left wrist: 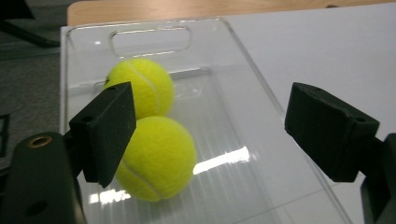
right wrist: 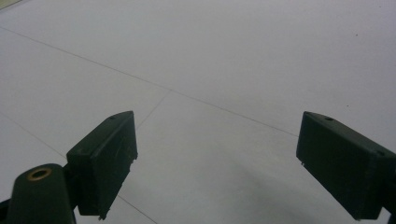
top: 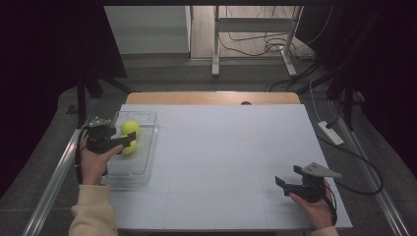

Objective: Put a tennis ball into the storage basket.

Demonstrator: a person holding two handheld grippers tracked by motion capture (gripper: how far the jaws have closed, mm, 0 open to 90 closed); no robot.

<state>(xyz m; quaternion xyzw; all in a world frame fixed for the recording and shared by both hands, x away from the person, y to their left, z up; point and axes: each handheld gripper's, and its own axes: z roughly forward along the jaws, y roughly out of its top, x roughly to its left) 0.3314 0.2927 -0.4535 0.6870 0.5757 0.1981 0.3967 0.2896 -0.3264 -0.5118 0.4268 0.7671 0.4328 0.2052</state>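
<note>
Both balls [left wrist: 156, 158] sit touching in the tray [left wrist: 261, 116] at desk's left. Left gripper [left wrist: 210, 135] fingers apart, gripping nothing, just over the near ball. Right gripper [right wrist: 215, 163] wide, empty, idle. Looks about done.

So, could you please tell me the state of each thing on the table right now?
Clear plastic tray: upright on the white table, holding both balls.
Two yellow tennis balls: resting in the tray, touching each other.
Left gripper: jaws open over the tray, gripping nothing.
Right gripper: jaws open above bare table, holding nothing.
White table: flat.
</note>
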